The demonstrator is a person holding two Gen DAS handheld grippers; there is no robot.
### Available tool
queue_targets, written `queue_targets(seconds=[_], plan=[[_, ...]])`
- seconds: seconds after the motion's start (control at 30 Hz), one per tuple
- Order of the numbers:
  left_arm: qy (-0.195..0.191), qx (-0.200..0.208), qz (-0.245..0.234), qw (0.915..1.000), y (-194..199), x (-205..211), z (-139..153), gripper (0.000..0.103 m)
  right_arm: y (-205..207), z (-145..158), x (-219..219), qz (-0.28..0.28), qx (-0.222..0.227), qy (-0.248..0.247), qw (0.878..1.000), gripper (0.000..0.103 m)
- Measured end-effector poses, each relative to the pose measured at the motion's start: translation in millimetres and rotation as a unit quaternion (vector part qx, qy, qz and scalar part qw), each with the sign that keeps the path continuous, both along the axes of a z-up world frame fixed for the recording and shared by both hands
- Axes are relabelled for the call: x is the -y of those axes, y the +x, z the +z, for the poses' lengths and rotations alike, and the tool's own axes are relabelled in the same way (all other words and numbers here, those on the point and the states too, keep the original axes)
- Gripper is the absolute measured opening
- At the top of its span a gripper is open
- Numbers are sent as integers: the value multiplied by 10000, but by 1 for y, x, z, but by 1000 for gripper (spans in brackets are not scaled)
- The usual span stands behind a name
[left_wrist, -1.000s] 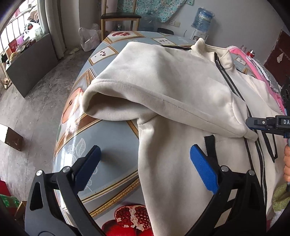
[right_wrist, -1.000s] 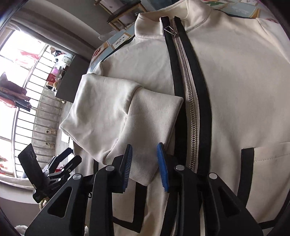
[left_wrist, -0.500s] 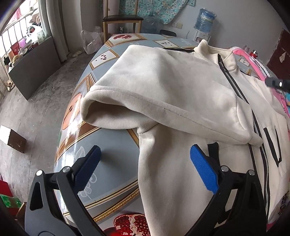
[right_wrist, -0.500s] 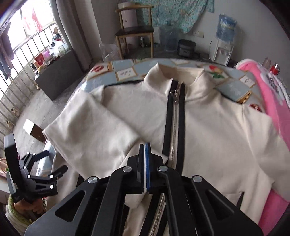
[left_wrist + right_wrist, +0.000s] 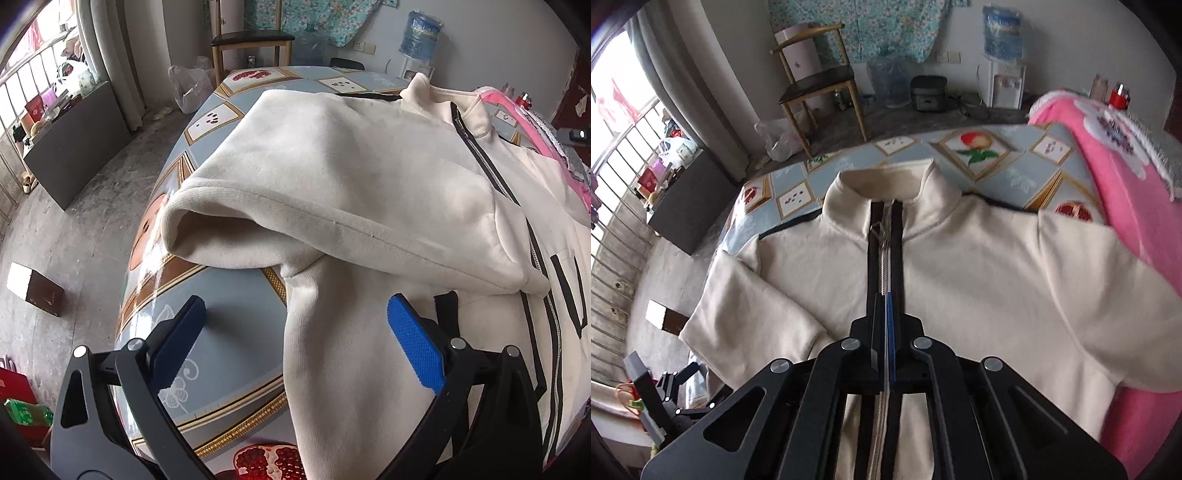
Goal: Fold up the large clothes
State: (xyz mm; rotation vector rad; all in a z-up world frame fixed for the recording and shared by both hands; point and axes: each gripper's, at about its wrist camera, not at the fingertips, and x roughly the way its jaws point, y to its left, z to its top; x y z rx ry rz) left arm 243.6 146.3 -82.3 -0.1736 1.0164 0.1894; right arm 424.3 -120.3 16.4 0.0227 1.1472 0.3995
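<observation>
Cream fleece zip-up jacket with black zipper trim (image 5: 960, 280) lies face up on the round table with the blue fruit-print cloth (image 5: 236, 317), directly below and ahead of both grippers. One sleeve, the one on the left gripper's side (image 5: 332, 192), is already folded in across the chest, cuff end near the zipper. The other sleeve (image 5: 1108, 314) lies spread out toward the pink blanket (image 5: 1126, 206), so it seems the fold is early: second sleeve and the body folds are left.

Left gripper (image 5: 295, 332) hangs over the jacket's side edge, jaws wide, nothing between the blue pads (image 5: 413, 343); the edge runs below the gap.

Right gripper (image 5: 886, 325) sits above the zipper line, jaws nearly closed and have just opened a touch, no cloth pinched between them.

Count: one jacket, two sleeves (one folded, one not), one table, one pink blanket, two grippers.
</observation>
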Motion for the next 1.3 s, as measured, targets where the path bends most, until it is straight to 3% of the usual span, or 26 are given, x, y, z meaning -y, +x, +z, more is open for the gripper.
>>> queue_targets(seconds=[0.03, 0.07, 0.1, 0.27, 0.3, 0.47, 0.5, 0.67, 0.83, 1.07, 1.17, 1.3], plan=[[21, -12, -4, 10000, 0, 0, 0, 95, -4, -14, -3, 56, -252, -20, 9997, 16], [36, -21, -4, 10000, 0, 0, 0, 95, -10, -25, -6, 99, -409, -36, 9991, 38], [48, -26, 1, 10000, 0, 0, -1, 95, -15, -34, -9, 147, -480, -37, 9987, 50], [120, -80, 27, 9999, 2, 2, -1, 95, -46, -72, -42, 563, -639, -407, 9955, 51], [117, -85, 33, 9999, 3, 2, -1, 95, -51, -76, -48, 630, -588, -540, 9948, 50], [117, -92, 45, 9999, 3, 1, -1, 95, -74, -81, -74, 988, -31, -1322, 9863, 15], [118, -85, 50, 9999, 3, 1, -1, 95, -77, -79, -77, 1021, 127, -1554, 9825, 4], [115, -52, 67, 9999, 3, 1, -1, 95, -77, -60, -69, 972, 503, -1585, 9813, 2], [56, -65, 13, 10000, -1, 4, 1, 95, -59, -20, -56, 704, 821, -1284, 9858, 2], [265, -109, -38, 9996, -14, 8, 1, 95, -35, 41, -34, 255, 1408, -829, 9862, 2], [156, -49, 69, 9998, -16, 1, 0, 95, -24, 45, -14, -28, 1445, -854, 9858, 2], [226, -38, 75, 9997, -15, -5, 0, 95, -3, 17, 25, -423, 1057, -845, 9899, 2]])
